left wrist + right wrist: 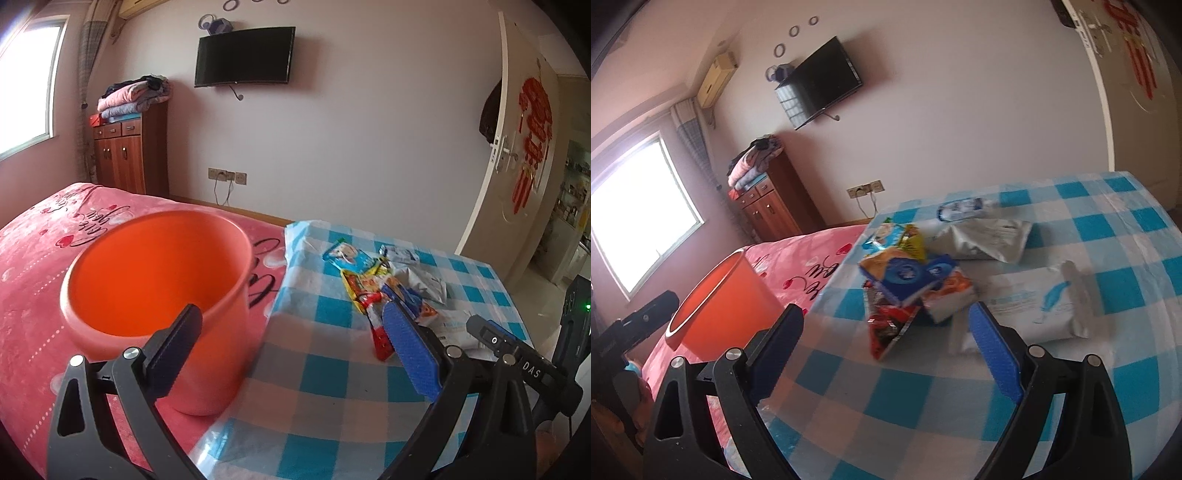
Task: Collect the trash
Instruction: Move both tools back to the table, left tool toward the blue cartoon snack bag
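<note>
The wrappers [908, 291] lie heaped on the desk [1108, 295] just ahead of the right claw [886, 336], nearer it than the left claw [291, 336], both released and empty, bucket [155, 280] left on the bed [33, 258].

Both tongs [288, 328] [886, 325] have black frames, silver screws and ribbed blue pads [410, 354].

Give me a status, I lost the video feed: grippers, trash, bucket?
Left gripper and right gripper both open, empty. Wrapper pile untouched on checked tablecloth. Orange bucket on the bed, looks empty. Nothing blocking.
</note>
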`<act>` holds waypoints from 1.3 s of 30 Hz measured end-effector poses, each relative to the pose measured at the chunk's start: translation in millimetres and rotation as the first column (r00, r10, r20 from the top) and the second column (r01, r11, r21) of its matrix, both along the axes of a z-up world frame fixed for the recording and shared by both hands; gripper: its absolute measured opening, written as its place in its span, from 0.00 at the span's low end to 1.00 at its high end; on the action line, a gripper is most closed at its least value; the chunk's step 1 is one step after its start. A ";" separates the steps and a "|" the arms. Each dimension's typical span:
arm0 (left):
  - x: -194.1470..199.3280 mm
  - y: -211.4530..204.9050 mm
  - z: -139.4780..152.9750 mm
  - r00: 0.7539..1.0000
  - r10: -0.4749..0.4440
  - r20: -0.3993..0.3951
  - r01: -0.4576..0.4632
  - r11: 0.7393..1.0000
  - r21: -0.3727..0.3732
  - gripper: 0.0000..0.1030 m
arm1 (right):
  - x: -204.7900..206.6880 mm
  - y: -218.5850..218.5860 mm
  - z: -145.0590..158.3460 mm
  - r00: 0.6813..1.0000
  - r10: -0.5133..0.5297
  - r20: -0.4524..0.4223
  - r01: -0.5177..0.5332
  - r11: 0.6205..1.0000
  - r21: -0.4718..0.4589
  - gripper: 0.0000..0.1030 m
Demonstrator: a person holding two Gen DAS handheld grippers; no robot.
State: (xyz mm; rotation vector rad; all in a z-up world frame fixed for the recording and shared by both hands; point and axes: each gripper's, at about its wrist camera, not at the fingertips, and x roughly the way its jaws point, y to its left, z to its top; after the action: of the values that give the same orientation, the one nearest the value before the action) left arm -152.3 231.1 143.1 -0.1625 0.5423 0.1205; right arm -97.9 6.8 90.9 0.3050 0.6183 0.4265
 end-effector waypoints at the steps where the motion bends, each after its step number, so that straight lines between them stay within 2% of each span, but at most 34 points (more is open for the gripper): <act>1: 1.9 -4.2 -2.0 1.000 -0.005 -0.009 0.005 1.000 -0.001 0.96 | 1.6 -6.0 -2.7 1.000 -0.007 -0.006 0.007 1.000 0.007 0.87; 12: 35.6 -44.6 -18.0 0.994 -0.055 -0.090 0.056 0.998 0.003 0.96 | 15.2 -48.9 -25.6 0.997 -0.051 -0.059 0.054 0.997 0.051 0.87; 15: 57.0 -49.3 -17.4 0.992 -0.069 -0.108 0.064 0.997 -0.050 0.96 | 19.5 -62.3 -30.8 0.995 -0.058 -0.076 0.063 0.995 0.071 0.87; 18: 94.2 -54.1 -19.5 0.985 -0.083 -0.154 0.065 0.991 -0.116 0.96 | 21.7 -74.6 -34.4 0.994 -0.062 -0.087 0.070 0.993 0.091 0.87; 21: 130.8 -59.7 -23.2 0.979 -0.075 -0.192 0.047 0.989 -0.143 0.96 | 25.3 -84.5 -38.2 0.993 -0.062 -0.100 0.073 0.991 0.108 0.87; 29: 251.8 -63.8 -55.3 0.926 -0.068 -0.370 -0.033 0.966 -0.258 0.93 | 33.8 -105.1 -41.9 0.991 -0.043 -0.124 0.063 0.986 0.156 0.87; 33: 297.2 -64.0 -79.8 0.887 -0.033 -0.460 -0.091 0.965 -0.245 0.81 | 35.9 -113.6 -41.9 0.991 -0.034 -0.128 0.057 0.982 0.179 0.88; 37: 324.1 -61.2 -94.8 0.859 -0.015 -0.511 -0.124 0.964 -0.237 0.79 | 37.9 -120.4 -43.1 0.990 -0.036 -0.134 0.061 0.980 0.191 0.87; 39: 331.9 -60.8 -99.0 0.853 -0.007 -0.521 -0.132 0.964 -0.229 0.78 | 39.3 -123.8 -44.1 0.990 -0.037 -0.139 0.064 0.978 0.197 0.88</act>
State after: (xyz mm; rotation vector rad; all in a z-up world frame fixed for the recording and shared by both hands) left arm 179.6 170.4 44.1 -0.4097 1.0986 0.1589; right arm -58.6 -117.0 46.7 0.5448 0.6988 0.4223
